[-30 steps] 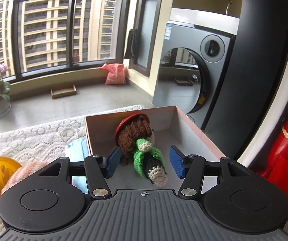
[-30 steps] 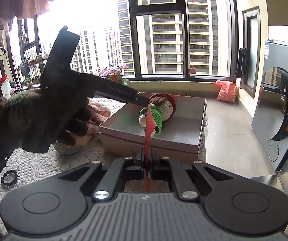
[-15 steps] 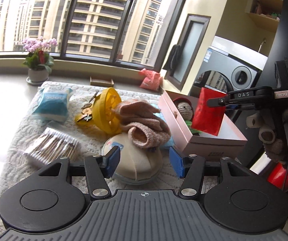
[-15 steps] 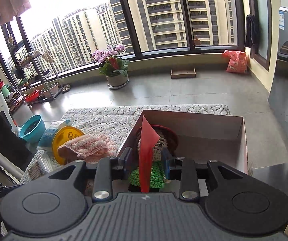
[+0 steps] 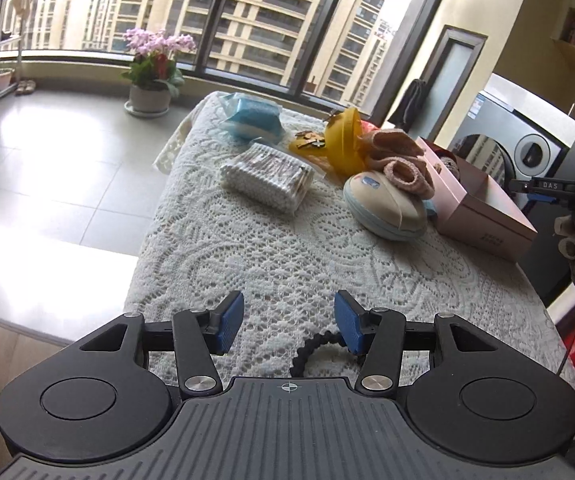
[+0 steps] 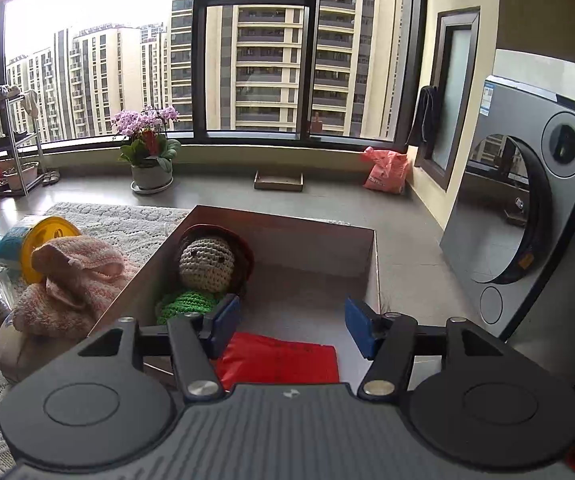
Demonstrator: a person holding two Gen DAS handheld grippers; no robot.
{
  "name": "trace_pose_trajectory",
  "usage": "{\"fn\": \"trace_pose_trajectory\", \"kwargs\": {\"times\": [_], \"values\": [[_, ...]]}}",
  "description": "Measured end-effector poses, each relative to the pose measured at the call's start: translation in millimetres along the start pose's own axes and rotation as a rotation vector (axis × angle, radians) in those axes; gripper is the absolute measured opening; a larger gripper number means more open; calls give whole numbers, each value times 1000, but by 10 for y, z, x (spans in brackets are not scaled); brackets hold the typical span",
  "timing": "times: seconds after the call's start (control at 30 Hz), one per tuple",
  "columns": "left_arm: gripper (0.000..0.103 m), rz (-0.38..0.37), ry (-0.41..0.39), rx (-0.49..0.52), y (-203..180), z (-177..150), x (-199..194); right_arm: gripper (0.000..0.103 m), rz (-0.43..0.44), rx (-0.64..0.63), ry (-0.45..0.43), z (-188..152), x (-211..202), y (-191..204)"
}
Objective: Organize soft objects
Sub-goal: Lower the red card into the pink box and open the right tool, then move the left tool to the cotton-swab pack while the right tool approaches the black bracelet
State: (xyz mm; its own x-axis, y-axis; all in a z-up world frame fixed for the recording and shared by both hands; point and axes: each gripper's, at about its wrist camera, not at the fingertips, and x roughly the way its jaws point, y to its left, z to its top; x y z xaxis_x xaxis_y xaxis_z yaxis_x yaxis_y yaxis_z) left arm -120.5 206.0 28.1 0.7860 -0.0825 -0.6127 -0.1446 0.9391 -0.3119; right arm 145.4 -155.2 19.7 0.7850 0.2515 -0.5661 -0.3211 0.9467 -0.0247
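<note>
Red pouch laid in the pink box beside the knitted doll

The right tongs [image 6: 291,326] are seen opening above the red pouch [image 6: 279,358], nothing pressed between the pads, with the crocheted doll [image 6: 207,268] just beside it in the box [image 6: 327,240]. The left tongs [image 5: 289,326] are closing, empty, over the lace-covered bench [image 5: 267,248], just above a black hair tie [image 5: 311,350]. Lace could be snagged if the tie is pinched low. "DAS" is read on the other tool [image 5: 549,186].

This is a home high up in a tall building. A washing machine [image 6: 527,216] stands at 3 o'clock, potted flowers [image 6: 147,148] at 11, other tall flats outside the big windows [image 6: 255,48].
</note>
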Motion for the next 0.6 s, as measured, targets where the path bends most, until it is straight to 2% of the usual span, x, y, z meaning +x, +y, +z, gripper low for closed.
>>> {"fn": "trace_pose_trajectory", "kwargs": {"times": [0.1,0.17,0.23,0.33,0.43,0.5,0.6], "values": [[47,4,28,50,-81,-66,-14,69,-29,-19,-89,-14,-167,113],[46,7,8,37,-84,-49,-29,71,33,-17,-108,-16,-252,195],[46,10,-32,-5,-33,31,-25,71,140,-45,-71,-73,-294,394],[46,77,-88,-76,42,227,27,71,334,-153,28,-262,-326,877],[46,94,-110,-115,102,298,38,71,618,-291,159,-543,-394,1492],[46,98,-114,-118,118,293,36,71,762,-368,189,-693,-507,1855],[46,97,-115,-134,168,260,31,71,843,-489,173,-885,-639,2311]]}}
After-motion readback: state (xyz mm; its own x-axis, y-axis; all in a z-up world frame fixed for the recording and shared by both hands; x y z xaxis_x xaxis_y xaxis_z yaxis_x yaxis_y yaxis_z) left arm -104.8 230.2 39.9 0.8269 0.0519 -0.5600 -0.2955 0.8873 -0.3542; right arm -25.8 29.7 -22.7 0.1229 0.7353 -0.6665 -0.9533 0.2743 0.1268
